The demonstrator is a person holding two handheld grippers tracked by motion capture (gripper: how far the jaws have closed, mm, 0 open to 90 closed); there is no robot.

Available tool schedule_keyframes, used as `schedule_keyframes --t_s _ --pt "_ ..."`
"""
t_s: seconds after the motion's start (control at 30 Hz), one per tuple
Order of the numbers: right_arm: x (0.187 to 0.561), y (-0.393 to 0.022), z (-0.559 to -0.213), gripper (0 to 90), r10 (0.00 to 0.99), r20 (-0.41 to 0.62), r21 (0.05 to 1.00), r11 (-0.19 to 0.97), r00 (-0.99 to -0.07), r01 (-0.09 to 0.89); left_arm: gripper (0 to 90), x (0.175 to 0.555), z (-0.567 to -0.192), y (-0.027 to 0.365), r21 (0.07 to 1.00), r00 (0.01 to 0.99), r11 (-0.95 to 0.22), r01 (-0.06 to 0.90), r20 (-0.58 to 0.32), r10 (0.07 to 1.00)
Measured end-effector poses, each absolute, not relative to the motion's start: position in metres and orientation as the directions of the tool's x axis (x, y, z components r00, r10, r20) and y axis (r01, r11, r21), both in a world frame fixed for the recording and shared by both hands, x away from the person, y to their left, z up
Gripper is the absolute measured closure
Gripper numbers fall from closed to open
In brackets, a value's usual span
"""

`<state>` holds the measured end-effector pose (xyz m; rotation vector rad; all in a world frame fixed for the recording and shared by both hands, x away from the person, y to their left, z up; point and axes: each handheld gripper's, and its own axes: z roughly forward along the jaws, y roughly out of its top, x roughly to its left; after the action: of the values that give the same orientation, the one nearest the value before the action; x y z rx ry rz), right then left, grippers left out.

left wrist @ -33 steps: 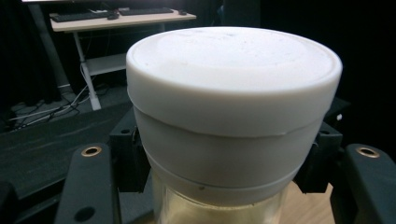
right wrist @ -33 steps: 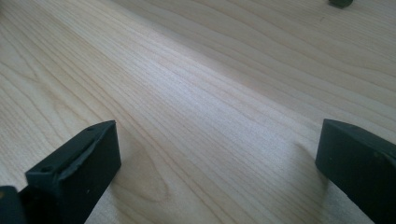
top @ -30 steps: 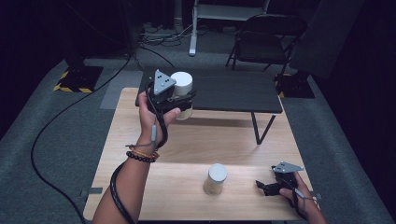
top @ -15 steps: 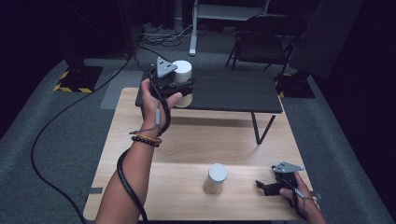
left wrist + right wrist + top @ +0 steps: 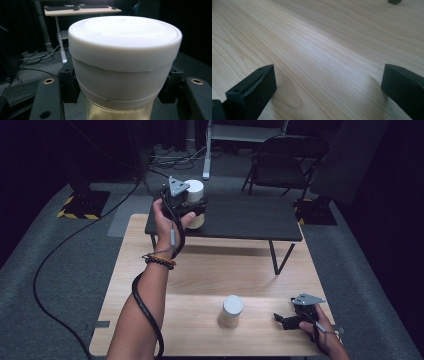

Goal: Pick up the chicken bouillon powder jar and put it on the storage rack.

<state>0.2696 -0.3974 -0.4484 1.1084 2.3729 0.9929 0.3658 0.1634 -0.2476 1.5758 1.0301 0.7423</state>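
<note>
Nearest the person, the right hand-held gripper [image 5: 286, 321] rests low on the pale wooden tabletop [image 5: 210, 270] at its near right corner, held by the right hand [image 5: 320, 330]. In the right gripper view its two black jaws stand spread wide with only bare wood grain [image 5: 322, 57] between them, gripping nothing. Just beside it, off its jaw tips toward the middle of the near edge, a jar with a white lid [image 5: 231, 311] stands upright on the wood, apart from the jaws. No label or writing can be read on it.

Farther out, the left forearm reaches across the tabletop, a beaded bracelet [image 5: 160, 262] at the wrist and the black cable [image 5: 145, 310] wound around the arm. The left hand [image 5: 167, 222] lifts the left hand-held gripper [image 5: 192, 210], topped by its grey three-cornered plate [image 5: 175, 186], over the near left part of a low black bench [image 5: 250, 217] that stands at the far side of the tabletop. This hand-held gripper pinches a second jar [image 5: 123, 67]: in the left gripper view the jaws press against both sides just under its white lid [image 5: 125, 37], with a clear, yellowish body below. The lid carries no readable brand or text.

Beyond the left hand-held gripper lie grey carpet, a folding chair [image 5: 282, 162] and a pale desk [image 5: 82, 10] bearing dark keyboards.
</note>
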Motion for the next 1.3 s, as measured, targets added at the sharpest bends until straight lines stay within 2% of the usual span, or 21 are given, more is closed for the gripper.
schedule_keyframes --t_s 0.8,1.3 --pt "0.27 -0.398 -0.448 0.0 0.768 -0.011 0.716 0.453 -0.641 0.531 34.5 0.383 -0.257 0.162 0.959 0.417 -0.101 0.263 -0.018 0.909" --pt "0.27 -0.398 -0.449 0.0 0.767 -0.012 0.717 0.454 -0.641 0.53 34.5 0.382 -0.265 0.162 0.966 0.431 -0.12 0.23 0.009 0.902"
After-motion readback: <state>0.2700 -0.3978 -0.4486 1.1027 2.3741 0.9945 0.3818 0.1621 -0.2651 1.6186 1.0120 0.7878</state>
